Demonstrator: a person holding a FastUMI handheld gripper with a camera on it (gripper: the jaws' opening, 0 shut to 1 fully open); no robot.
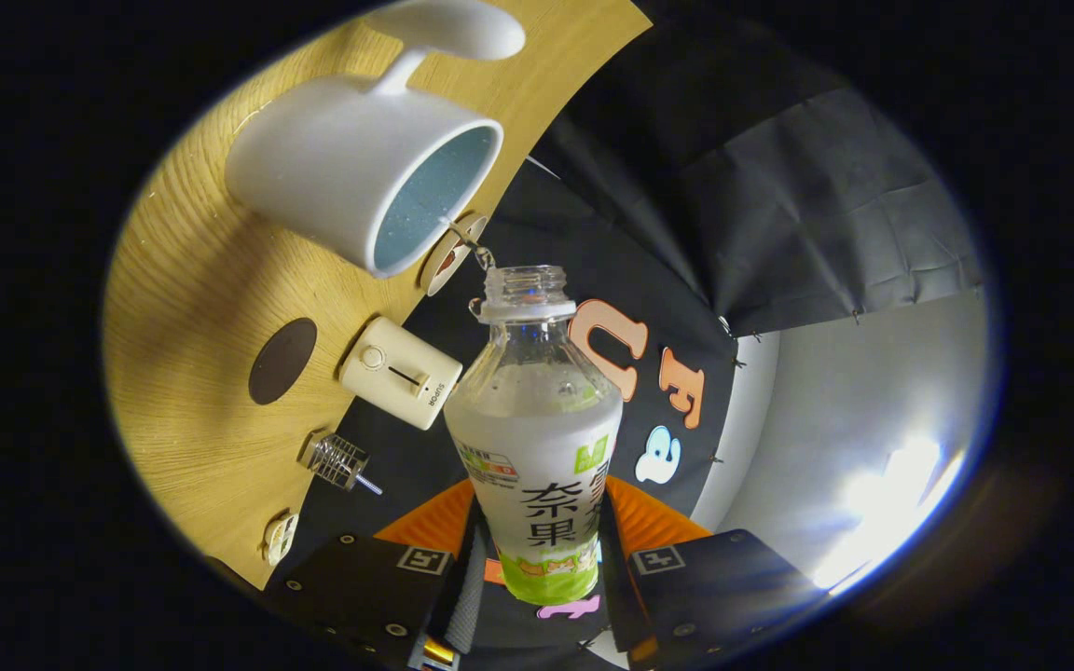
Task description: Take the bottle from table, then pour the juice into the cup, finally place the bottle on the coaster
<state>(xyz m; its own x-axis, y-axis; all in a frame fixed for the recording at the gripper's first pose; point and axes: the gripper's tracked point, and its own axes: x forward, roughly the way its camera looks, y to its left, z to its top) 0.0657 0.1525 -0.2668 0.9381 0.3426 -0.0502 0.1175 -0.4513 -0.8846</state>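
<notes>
My gripper (542, 559) is shut on a clear uncapped juice bottle (537, 438) with a white and green label, both fingers pressing its lower body. The whole view is rolled, so the bottle is tilted over toward the table. Its open mouth (526, 280) sits right by the rim of a white cup (364, 168) with a blue inside, and a thin stream of liquid (472, 244) runs from the mouth into the cup. A dark brown round coaster (282, 361) lies on the wooden table (192, 280), beside the cup.
A small cream box-shaped device (400, 373) stands on the table near the coaster. A little clear wire-wrapped part (337, 459) lies by the table edge. A small round disc (451, 253) sits just behind the cup's rim. A bright lamp glare (891, 485) shows beyond the bottle.
</notes>
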